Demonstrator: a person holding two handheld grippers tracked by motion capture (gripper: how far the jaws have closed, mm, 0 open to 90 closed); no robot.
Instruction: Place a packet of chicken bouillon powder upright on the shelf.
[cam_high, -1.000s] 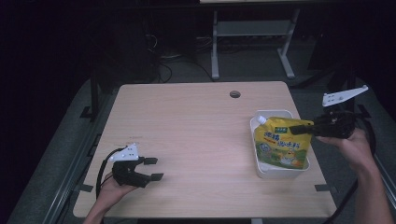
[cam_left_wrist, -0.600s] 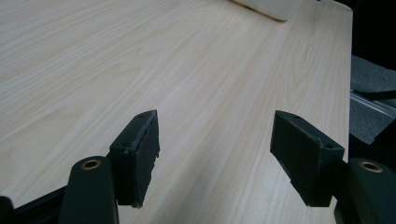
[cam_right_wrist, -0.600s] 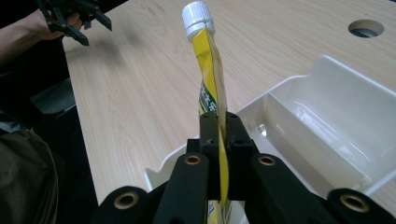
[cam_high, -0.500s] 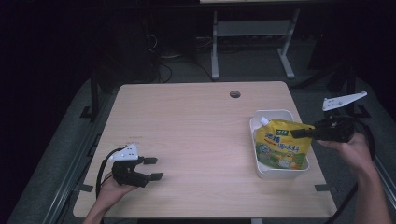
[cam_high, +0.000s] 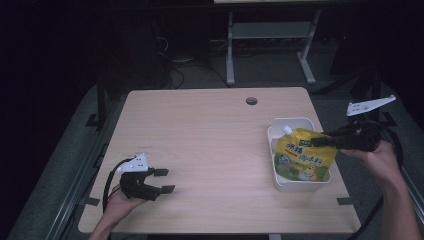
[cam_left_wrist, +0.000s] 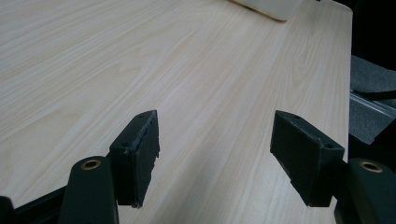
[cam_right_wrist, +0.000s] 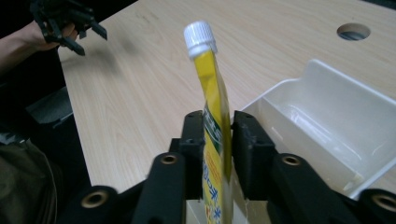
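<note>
A glossy yellow spouted pouch (cam_high: 303, 159) (white screw cap on top) stands in the rectangular white plastic tray (cam_high: 295, 184). The right tool (cam_high: 320, 142), jaws just loosening, flanks its upper edge. Far from the tray, the left tool (cam_high: 163, 180) gapes empty over the pale wood-grain counter (cam_high: 210, 135).

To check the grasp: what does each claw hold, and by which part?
The right claw, jaws just opening, has the yellow pouch between them by its upper edge, below the cap; whether they press cannot be told. The left claw holds nothing.
</note>
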